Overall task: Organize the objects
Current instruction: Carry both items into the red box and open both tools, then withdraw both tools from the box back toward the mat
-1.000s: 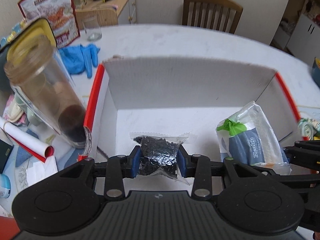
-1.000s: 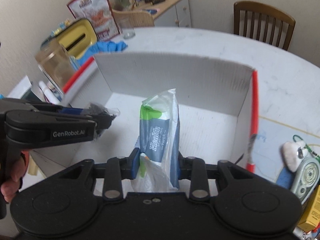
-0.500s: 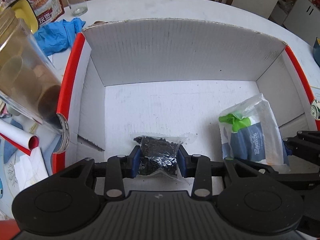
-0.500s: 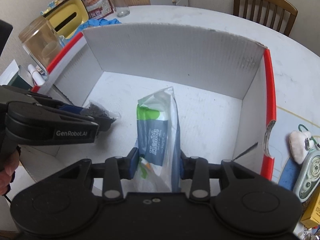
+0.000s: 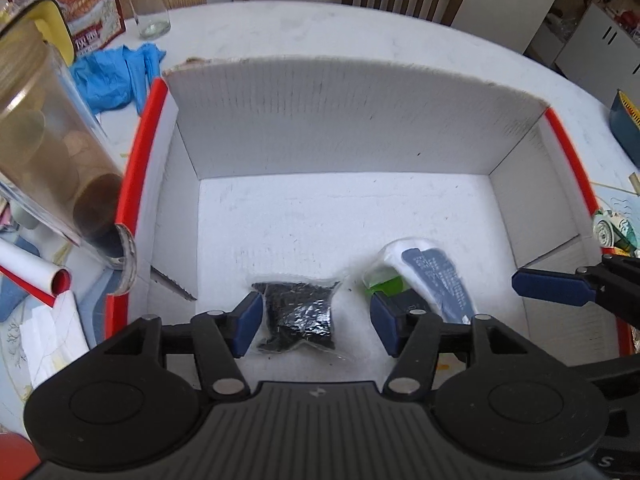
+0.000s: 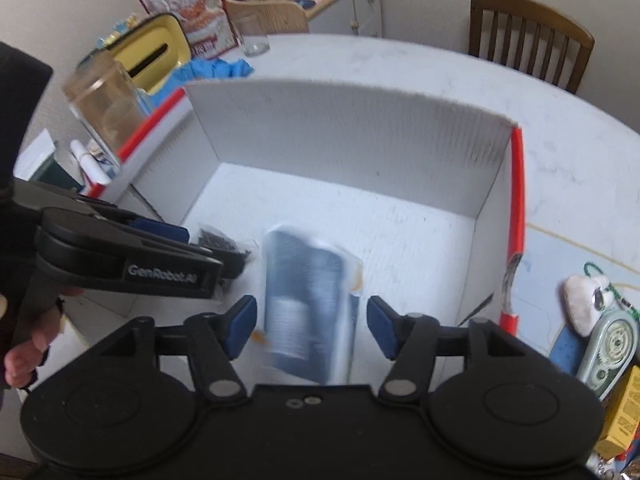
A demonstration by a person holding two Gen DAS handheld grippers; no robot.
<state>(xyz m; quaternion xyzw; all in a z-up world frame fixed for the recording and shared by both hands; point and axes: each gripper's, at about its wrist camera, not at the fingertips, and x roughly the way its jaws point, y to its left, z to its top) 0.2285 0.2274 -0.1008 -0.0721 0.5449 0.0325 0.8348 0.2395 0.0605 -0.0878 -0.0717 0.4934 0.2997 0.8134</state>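
A white cardboard box (image 5: 340, 120) with red-edged sides stands open on the table, also in the right wrist view (image 6: 352, 136). My left gripper (image 5: 316, 322) is open; a clear packet of black bits (image 5: 298, 316) lies on the box floor between its jaws, beside the left pad. My right gripper (image 6: 308, 330) is open; the blue and white tissue pack (image 6: 308, 300), blurred, lies or drops between its jaws inside the box. The pack also shows in the left wrist view (image 5: 424, 276).
A tall clear jar (image 5: 52, 160), blue gloves (image 5: 116, 72), a drinking glass (image 5: 150, 12) and a snack bag (image 5: 76, 0) stand left of the box. A tape dispenser (image 6: 608, 344) and small items lie right of it. A wooden chair (image 6: 528, 36) stands behind the table.
Both grippers opened. The black packet left the left jaws and rests on the box floor. The tissue pack left the right jaws and tipped down into the box.
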